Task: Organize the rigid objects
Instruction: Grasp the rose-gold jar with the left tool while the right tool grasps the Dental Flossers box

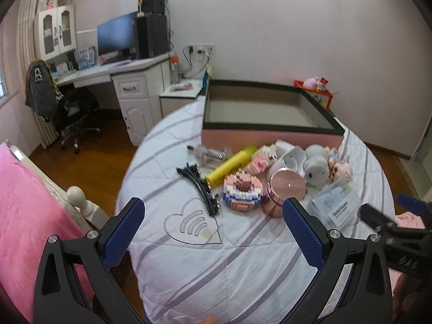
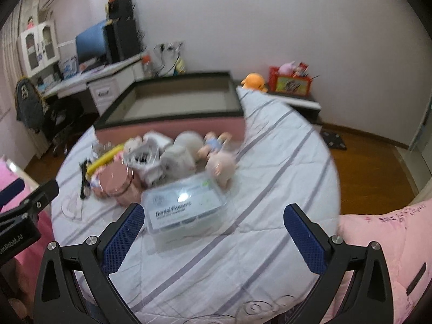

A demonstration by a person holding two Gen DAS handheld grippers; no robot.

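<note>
The clear dental floss box (image 2: 186, 210) lies flat on the striped quilt (image 2: 270, 162), nearest of the pile, its long axis running left to right just ahead of my right gripper (image 2: 213, 240), which is wide open and holds nothing. My left gripper (image 1: 213, 232) is likewise spread and empty, facing the one pink tin (image 1: 286, 189), one brick-built ring (image 1: 243, 191), one yellow tube (image 1: 229, 166). Beyond them sits one empty pink box (image 1: 270, 135). I judge the right hand is nearer.
</note>
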